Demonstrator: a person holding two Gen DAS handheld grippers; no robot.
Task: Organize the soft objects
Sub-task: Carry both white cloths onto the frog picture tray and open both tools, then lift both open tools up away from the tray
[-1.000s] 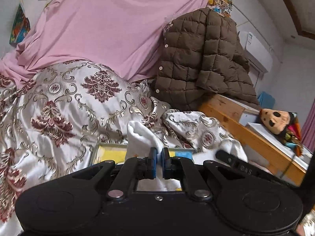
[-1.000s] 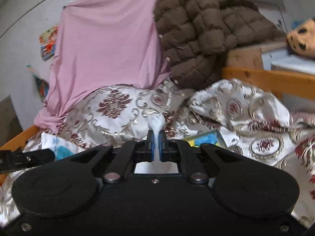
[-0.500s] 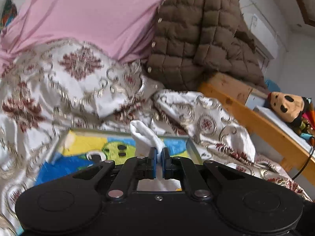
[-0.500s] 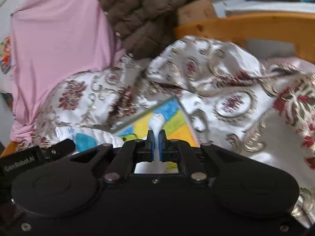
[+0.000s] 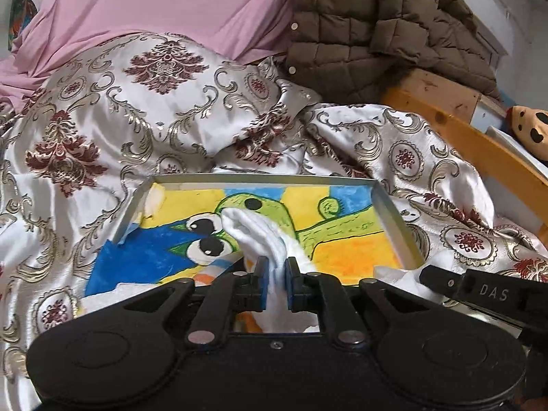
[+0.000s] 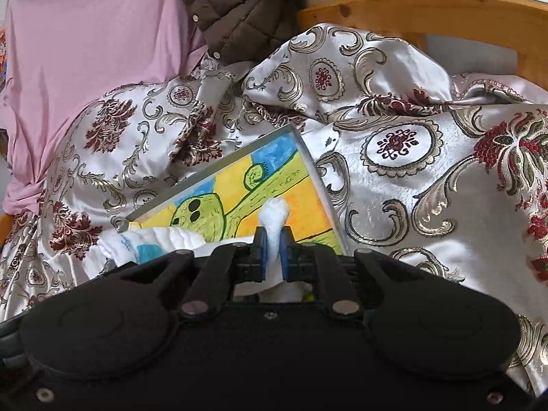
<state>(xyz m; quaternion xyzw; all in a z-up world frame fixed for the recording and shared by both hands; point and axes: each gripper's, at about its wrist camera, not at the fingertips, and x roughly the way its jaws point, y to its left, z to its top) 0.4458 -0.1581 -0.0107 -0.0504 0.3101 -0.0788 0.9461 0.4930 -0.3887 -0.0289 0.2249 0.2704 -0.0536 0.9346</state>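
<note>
White knit cloth (image 5: 263, 236) bunches between left tongs (image 5: 275, 282); right tongs (image 6: 272, 251) likewise.

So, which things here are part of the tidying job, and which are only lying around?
Part of the job:
- white cloth, held at two places
- left gripper, shut on the cloth
- right gripper, shut on the cloth
- painted tray under the cloth

Only lying around:
- patterned bedspread
- pink sheet
- brown jacket
- plush toy
- wooden bed frame
</note>
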